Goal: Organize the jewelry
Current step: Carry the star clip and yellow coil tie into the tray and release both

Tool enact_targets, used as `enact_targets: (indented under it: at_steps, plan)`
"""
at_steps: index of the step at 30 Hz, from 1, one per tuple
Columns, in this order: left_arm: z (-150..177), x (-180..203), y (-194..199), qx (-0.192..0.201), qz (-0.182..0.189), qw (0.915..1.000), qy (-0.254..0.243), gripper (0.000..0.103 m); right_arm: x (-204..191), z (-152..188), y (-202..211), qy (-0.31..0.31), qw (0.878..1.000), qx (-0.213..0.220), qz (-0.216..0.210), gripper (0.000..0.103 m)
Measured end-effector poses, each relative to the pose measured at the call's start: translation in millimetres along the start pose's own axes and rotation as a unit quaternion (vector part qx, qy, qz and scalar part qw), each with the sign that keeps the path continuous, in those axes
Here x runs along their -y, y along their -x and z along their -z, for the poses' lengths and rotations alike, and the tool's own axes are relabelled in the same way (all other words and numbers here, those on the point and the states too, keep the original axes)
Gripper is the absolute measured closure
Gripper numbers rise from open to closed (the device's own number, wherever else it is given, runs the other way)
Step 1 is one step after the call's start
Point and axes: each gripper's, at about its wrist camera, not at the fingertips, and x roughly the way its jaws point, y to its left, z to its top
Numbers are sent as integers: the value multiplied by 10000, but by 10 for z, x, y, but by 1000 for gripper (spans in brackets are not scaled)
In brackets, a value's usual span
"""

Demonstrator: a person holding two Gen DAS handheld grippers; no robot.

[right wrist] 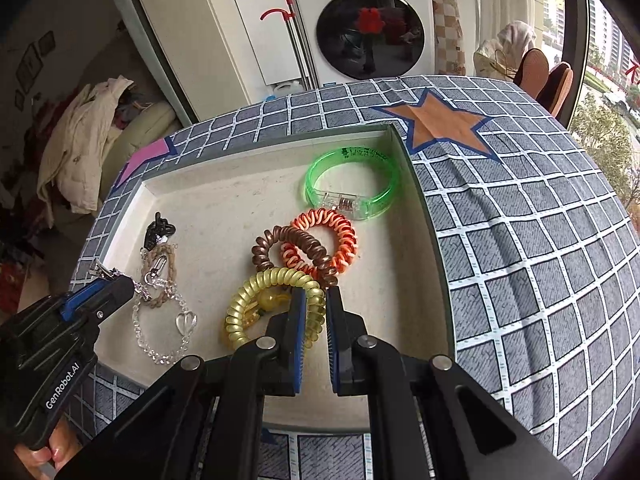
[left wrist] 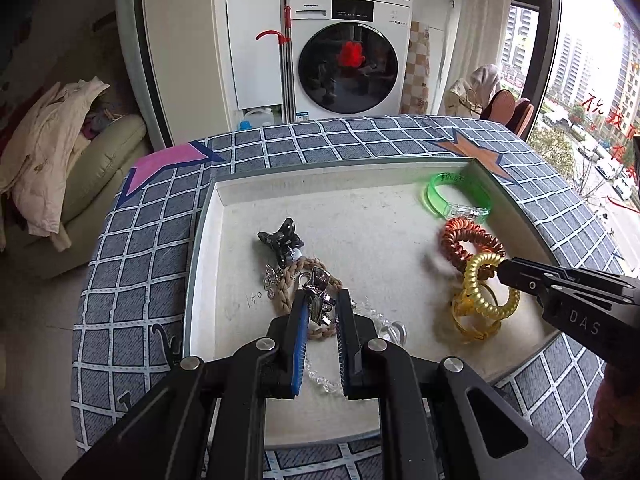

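A shallow white tray (left wrist: 202, 240) (right wrist: 424, 216) holds the jewelry. My left gripper (left wrist: 321, 298) (right wrist: 120, 280) is shut on a silver metal clasp (left wrist: 318, 294) (right wrist: 100, 270) above a braided rope bracelet (left wrist: 288, 280) (right wrist: 170, 276) and a clear crystal chain (left wrist: 320, 380) (right wrist: 160, 354) with a heart charm. My right gripper (right wrist: 316, 294) (left wrist: 502, 270) is shut on a yellow spiral hair tie (right wrist: 276, 280) (left wrist: 478, 268), over an amber piece (left wrist: 476, 328). Brown (right wrist: 280, 240) and orange (right wrist: 340, 232) (left wrist: 464, 240) spiral ties overlap just beyond it.
A green translucent bangle (left wrist: 452, 196) (right wrist: 352, 176) lies in the tray's far right corner. A black hair claw (left wrist: 282, 238) (right wrist: 158, 228) sits at the left. The tray rests on a blue checked cloth (right wrist: 520, 240). A washing machine (left wrist: 348, 52) stands behind the table.
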Motion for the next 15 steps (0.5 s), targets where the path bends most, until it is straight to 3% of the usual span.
enact_targets:
  at_steps: [7, 15]
  plan:
    - [-11, 32, -68, 119, -168, 9998, -70, 70, 22, -90, -54, 96, 9994, 153, 279, 92]
    - [38, -55, -103, 41, -196, 9998, 35, 70, -20, -40, -42, 194, 9994, 113, 259, 92]
